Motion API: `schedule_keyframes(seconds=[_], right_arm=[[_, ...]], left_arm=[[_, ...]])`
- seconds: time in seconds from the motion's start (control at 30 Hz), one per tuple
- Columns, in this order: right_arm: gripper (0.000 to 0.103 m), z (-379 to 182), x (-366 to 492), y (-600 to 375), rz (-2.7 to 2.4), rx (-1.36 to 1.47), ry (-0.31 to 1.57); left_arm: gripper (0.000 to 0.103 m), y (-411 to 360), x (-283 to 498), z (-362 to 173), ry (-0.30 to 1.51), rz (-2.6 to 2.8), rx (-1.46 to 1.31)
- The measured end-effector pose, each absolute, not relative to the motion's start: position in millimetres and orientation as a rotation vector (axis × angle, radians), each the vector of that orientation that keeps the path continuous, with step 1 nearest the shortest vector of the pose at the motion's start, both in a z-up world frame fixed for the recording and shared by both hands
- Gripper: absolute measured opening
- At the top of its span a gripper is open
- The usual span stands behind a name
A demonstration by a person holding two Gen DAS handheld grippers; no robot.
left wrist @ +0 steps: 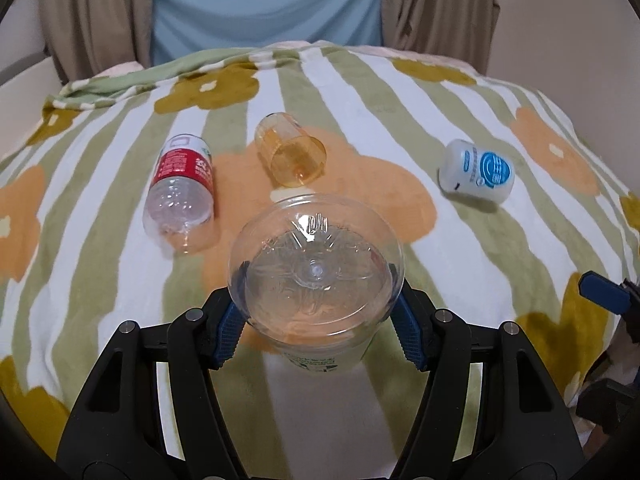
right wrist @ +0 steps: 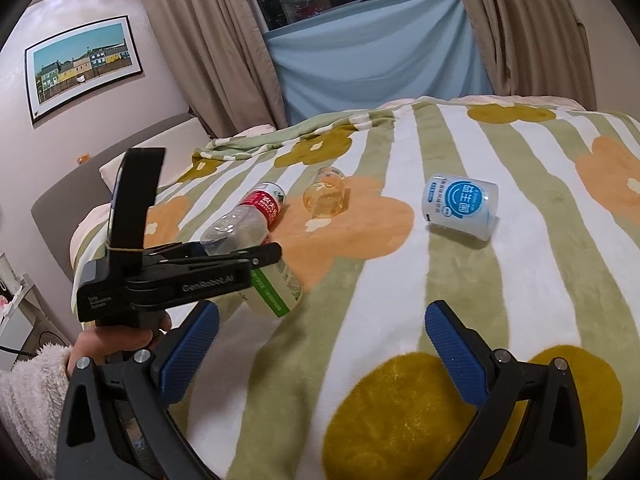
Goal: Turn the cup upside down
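My left gripper [left wrist: 318, 312] is shut on a clear plastic cup [left wrist: 316, 268] with a green printed band, its round base toward the camera, held above the blanket. In the right wrist view the same cup [right wrist: 276, 288] hangs tilted from the left gripper [right wrist: 262, 258], with its green label showing. My right gripper [right wrist: 322, 346] is open and empty over the blanket near its front; one of its blue pads shows at the right edge of the left wrist view [left wrist: 604, 292].
On the striped flower blanket [left wrist: 460, 240] lie a clear water bottle with a red label [left wrist: 180, 192], a small orange cup on its side [left wrist: 292, 156] and a white container with a blue label [left wrist: 476, 172]. Curtains and a window stand behind the bed.
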State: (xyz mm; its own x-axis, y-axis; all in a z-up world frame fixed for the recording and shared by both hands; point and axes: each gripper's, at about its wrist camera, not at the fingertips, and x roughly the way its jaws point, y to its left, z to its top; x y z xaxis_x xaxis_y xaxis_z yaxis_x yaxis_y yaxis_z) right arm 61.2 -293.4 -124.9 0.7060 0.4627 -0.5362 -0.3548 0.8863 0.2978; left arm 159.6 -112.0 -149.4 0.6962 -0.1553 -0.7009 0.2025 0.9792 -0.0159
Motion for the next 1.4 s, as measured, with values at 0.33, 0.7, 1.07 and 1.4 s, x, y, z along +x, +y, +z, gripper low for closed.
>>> schedule_keyframes(seconds=[0.33,0.7,1.07,1.4], right_arm=[[0.103,-122.9,60.1,-285.9,0.464,0.164,0.644],[0.103,-104.2,50.6,-270.7,0.453,0.116,0.619],[0.103,-31.0,36.1,-250.0,0.355,0.035,0.49],[0.103,14.0,15.3,-219.0,0.156,-0.018,0.319]], left_arm=[[0.103,-121.5,148.0,-141.2,0.741,-0.177,0.166],[0.103,-100.8,128.8,-118.7,0.717,-0.177,0.137],[0.103,-38.0,70.9,-23.1,0.511,-0.142,0.044],[0.103,10.9,15.3,18.8,0.341,-0.053,0.019]])
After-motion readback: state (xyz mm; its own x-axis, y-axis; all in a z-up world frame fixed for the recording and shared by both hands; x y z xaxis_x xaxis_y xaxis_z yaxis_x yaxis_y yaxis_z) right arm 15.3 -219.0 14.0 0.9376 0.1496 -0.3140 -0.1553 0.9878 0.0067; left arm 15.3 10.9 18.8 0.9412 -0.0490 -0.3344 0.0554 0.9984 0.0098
